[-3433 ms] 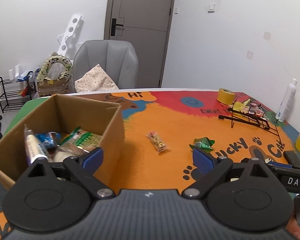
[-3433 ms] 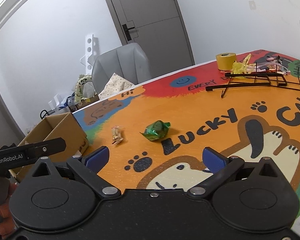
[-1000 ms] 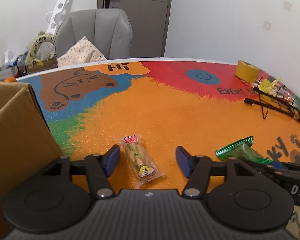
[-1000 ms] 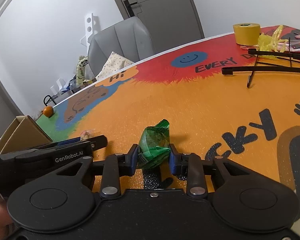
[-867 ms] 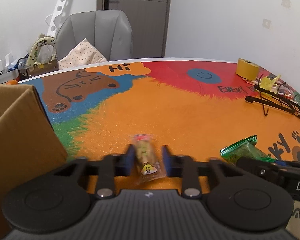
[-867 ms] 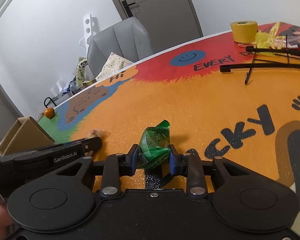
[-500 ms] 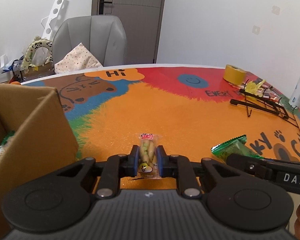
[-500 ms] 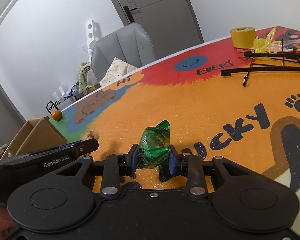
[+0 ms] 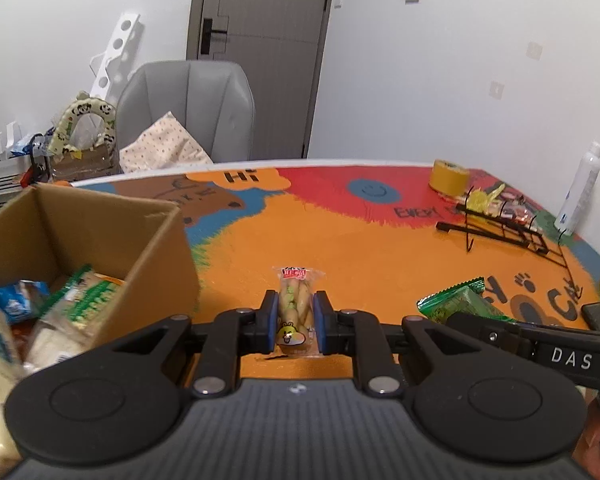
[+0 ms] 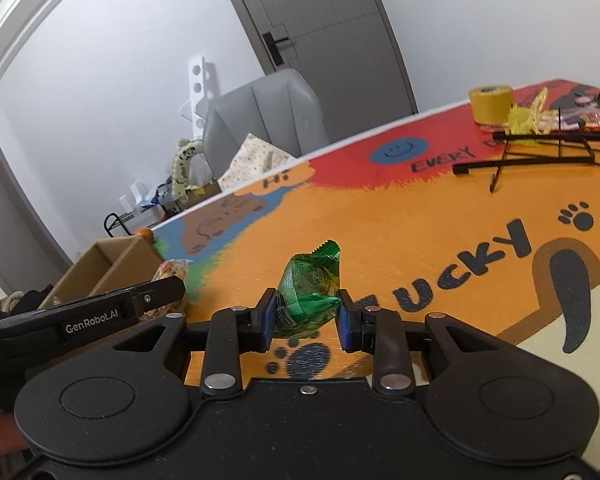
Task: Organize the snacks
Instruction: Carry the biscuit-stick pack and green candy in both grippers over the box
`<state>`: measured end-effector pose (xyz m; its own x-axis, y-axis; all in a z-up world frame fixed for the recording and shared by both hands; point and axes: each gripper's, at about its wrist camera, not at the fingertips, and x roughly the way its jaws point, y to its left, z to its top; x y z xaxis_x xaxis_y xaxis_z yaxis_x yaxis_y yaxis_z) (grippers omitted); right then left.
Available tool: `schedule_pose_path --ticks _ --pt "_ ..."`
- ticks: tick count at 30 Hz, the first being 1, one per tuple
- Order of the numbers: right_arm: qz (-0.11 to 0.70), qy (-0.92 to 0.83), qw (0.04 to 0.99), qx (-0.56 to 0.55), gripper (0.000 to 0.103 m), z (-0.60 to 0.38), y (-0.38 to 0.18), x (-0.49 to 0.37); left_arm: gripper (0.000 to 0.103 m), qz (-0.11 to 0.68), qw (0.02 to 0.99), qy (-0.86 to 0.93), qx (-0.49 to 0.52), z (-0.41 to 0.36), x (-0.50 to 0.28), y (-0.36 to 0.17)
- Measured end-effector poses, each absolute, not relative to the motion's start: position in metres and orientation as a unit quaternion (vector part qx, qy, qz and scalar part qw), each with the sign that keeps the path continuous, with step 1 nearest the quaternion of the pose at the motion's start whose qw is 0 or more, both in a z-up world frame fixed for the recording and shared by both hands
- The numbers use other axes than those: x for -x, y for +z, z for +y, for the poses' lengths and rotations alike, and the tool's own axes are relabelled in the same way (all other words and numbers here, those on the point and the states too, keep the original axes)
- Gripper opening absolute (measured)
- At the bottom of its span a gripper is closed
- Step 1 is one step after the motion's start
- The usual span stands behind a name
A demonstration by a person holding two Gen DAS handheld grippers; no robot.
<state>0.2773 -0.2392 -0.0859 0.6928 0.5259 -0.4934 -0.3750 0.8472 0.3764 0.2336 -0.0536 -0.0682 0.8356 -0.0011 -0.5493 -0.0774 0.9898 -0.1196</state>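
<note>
L gripper point(image 9: 296, 322) was clenched on the clear snack point(image 9: 295, 307); R gripper point(image 10: 306, 316) on the green pack point(image 10: 310, 292), both above the mat. Box point(image 9: 100, 216) sat near left. We judged: carry both over the rim w/o squeezing harder, release low inside.

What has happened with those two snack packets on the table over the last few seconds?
Both were picked up. The left tongs closed on the clear snack packet, the right tongs on the green packet, and both packets have been lifted off the table mat, back toward the cardboard box. The box, tape roll and wire rack stayed put.
</note>
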Motion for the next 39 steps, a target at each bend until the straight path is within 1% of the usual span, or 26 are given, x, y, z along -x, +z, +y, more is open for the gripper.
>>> schedule_pose_path --ticks 11,24,39 --pt "0.281 0.266 0.915 -0.115 0.029 -0.222 -0.067 -0.254 0.018 0.252 0.964 0.023 0.079 -0.035 -0.195 -0.042" --pt "0.269 0.292 0.912 -0.099 0.029 -0.191 -0.055 -0.246 0.018 0.224 0.969 0.047 0.094 0.001 -0.168 -0.021" --pt "0.261 0.325 0.906 -0.076 0.029 -0.146 -0.042 -0.246 0.018 0.220 0.964 0.094 0.113 0.054 -0.153 -0.017"
